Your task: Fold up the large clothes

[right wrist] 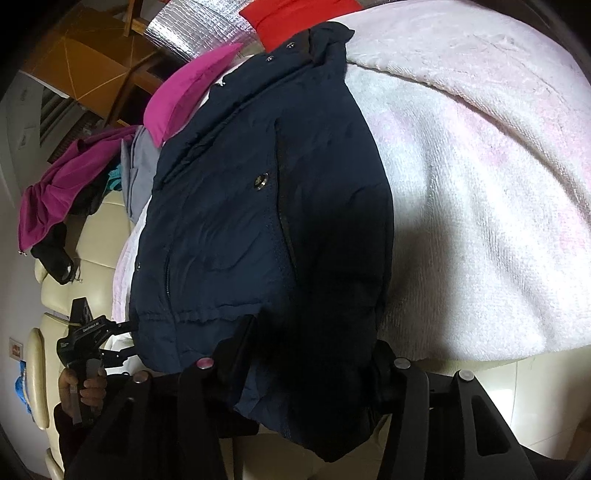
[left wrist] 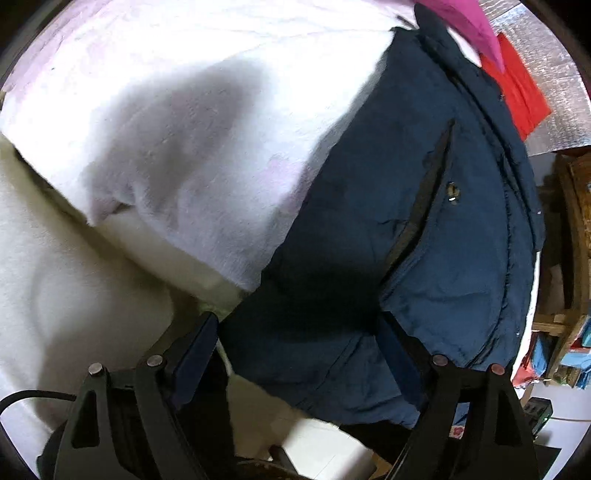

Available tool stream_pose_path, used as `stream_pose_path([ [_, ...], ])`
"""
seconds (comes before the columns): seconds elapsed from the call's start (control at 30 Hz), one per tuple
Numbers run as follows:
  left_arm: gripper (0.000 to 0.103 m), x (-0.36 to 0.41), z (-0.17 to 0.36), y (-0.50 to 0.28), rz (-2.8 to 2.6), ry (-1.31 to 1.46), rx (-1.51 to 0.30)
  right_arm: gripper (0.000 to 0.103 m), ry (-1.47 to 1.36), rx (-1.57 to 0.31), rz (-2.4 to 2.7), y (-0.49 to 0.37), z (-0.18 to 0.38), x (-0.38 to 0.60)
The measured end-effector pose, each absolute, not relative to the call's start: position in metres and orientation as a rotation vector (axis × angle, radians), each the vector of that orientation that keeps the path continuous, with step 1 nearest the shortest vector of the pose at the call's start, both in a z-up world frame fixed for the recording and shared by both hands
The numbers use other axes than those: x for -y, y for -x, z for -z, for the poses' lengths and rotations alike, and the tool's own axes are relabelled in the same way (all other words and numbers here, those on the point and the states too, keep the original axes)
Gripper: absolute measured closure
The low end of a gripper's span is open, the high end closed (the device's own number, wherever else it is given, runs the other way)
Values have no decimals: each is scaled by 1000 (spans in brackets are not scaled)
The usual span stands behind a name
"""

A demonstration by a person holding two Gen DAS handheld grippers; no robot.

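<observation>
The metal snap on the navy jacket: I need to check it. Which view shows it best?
Right wrist view: the snap lies unshadowed on the navy jacket. Left wrist view shows it smaller and dimmer.

Cream sofa [right wrist: 92,236], wooden furniture [right wrist: 96,66], perhaps foil-covered wall [right wrist: 199,26].

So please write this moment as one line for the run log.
task: fold | item: navy padded jacket on white fleece blanket | left gripper: open | right gripper: jacket hem between jaws
</observation>
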State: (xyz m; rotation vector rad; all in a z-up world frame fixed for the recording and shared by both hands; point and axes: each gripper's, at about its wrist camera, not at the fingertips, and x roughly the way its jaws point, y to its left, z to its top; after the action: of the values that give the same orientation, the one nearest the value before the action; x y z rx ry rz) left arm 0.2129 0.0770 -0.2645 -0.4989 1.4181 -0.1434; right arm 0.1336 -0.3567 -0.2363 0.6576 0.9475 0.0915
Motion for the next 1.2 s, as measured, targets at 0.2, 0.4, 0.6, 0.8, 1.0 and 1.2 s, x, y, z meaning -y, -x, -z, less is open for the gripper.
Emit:
stream_pose_path([
  [0.2, 53, -45, 246, -197, 245, 360, -1347, 48, -657, -944, -94, -125, 237, 362],
  [0.4, 54, -31, 224, -193, 357, 281, -1269, 48, -649, -946, -90, -125, 237, 361],
  [0.6, 39, -56, 235, -205, 267, 453, -1265, 48, -654, -948, -90, -125, 238, 361],
  [0.8, 40, -27, 238, -203, 367, 306, -1296, 46, -631, -946, -98, -127, 236, 357],
  [1.0, 74, -24, 237, -197, 385, 344, -1273, 80, -557, -881, -100, -122, 224, 354],
  [1.2, 38, -29, 255, -201, 370, 377, -1346, 67, -694, -935, -115, -129, 237, 364],
])
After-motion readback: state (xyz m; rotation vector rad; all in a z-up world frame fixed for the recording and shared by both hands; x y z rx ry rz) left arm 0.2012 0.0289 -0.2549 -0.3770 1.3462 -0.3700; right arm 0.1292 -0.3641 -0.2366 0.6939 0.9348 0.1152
